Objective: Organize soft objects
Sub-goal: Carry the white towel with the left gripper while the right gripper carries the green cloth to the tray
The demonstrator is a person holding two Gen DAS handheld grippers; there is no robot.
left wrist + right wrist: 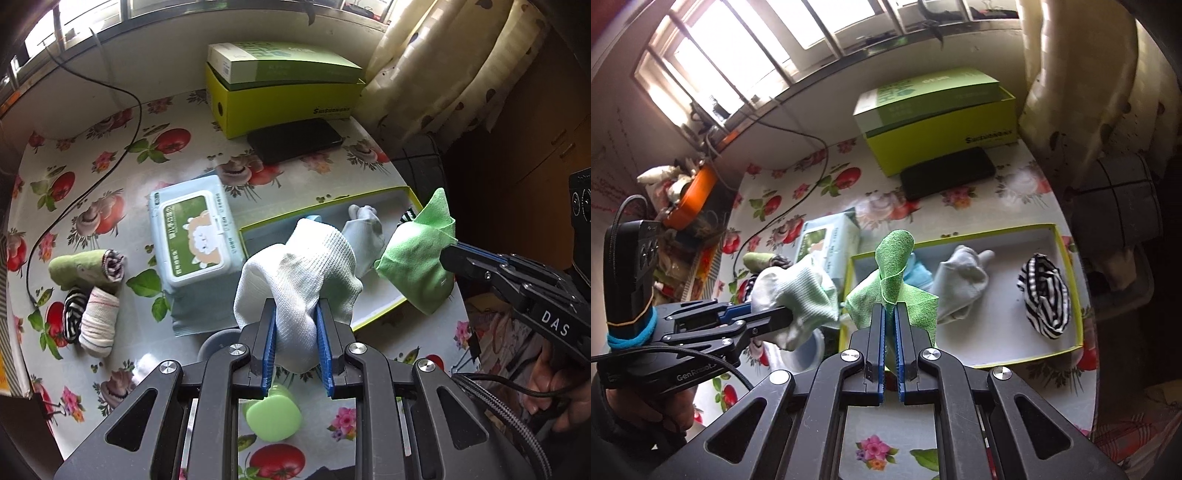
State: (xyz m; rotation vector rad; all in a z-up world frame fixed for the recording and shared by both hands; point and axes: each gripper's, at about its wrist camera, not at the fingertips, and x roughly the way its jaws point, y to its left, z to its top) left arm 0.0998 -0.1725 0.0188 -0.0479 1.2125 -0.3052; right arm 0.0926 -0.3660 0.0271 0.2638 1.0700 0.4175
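Note:
My left gripper [294, 312] is shut on a white sock [299, 273], which bulges up between the blue pads just in front of the shallow yellow-edged box [380, 317]. To its right my right gripper [890, 310] is shut on a green cloth [895, 284], held over the box's near left corner. The same green cloth [417, 254] and right gripper [448, 253] show in the left wrist view. Inside the box [1067, 266] lie a pale grey sock [964, 280], a black-and-white striped roll [1045, 299] and something light blue [919, 275].
On the floral tablecloth [92, 192] sit a wet-wipes pack [195, 236], a green rolled sock [85, 267], striped and white rolls [90, 319], a black phone [295, 142], a lime-green box [288, 96] and a black cable [74, 199]. A green cap [273, 417] sits under my left gripper.

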